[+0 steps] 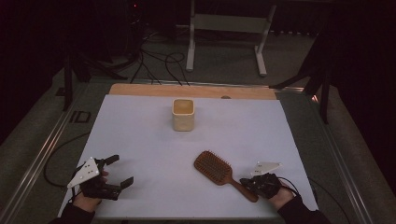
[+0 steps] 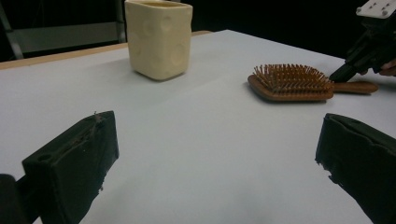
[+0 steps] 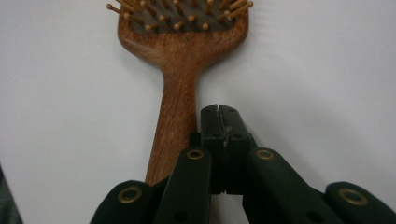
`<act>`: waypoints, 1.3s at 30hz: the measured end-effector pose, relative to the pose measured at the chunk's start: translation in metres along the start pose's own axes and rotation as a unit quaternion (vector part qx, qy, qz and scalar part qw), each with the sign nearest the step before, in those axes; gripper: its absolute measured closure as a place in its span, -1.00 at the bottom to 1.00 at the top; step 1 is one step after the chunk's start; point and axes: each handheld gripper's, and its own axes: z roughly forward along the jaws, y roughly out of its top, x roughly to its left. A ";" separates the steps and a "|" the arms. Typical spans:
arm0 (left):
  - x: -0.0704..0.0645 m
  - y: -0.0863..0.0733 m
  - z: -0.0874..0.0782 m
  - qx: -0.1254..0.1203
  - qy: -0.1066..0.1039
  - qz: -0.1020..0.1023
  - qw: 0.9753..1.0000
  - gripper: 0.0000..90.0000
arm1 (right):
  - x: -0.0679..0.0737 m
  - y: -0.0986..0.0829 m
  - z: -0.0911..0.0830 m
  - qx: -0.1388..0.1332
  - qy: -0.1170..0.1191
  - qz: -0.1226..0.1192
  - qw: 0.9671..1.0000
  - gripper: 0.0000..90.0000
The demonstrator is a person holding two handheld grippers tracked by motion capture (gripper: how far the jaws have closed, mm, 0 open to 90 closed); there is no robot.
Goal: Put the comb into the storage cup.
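Dim room in the high view: the floor and far corners sink into near-black, while the white-topped bench (image 1: 154, 140) catches a soft, even light from above. Shadows are faint, no glare anywhere. The picture is soft and a little grainy. In the left gripper view the black jaws at the bottom edge are blurred, and the cream dimpled cup (image 2: 159, 37) is fairly sharp. In the right gripper view the brown wooden paddle hairbrush (image 3: 180, 70) reads clearly, with its wood grain visible.
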 end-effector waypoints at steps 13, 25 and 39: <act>0.000 0.000 0.000 0.002 0.000 0.001 1.000 -1.00 | 0.010 0.002 -0.001 0.006 0.004 -0.009 1.000 1.00; -0.001 0.000 0.001 0.003 0.000 0.002 1.000 -1.00 | 0.007 0.018 -0.023 0.000 -0.045 0.004 0.999 1.00; -0.001 0.000 0.001 0.005 0.000 0.003 1.000 -1.00 | 0.023 0.044 -0.033 0.006 -0.061 -0.003 0.998 1.00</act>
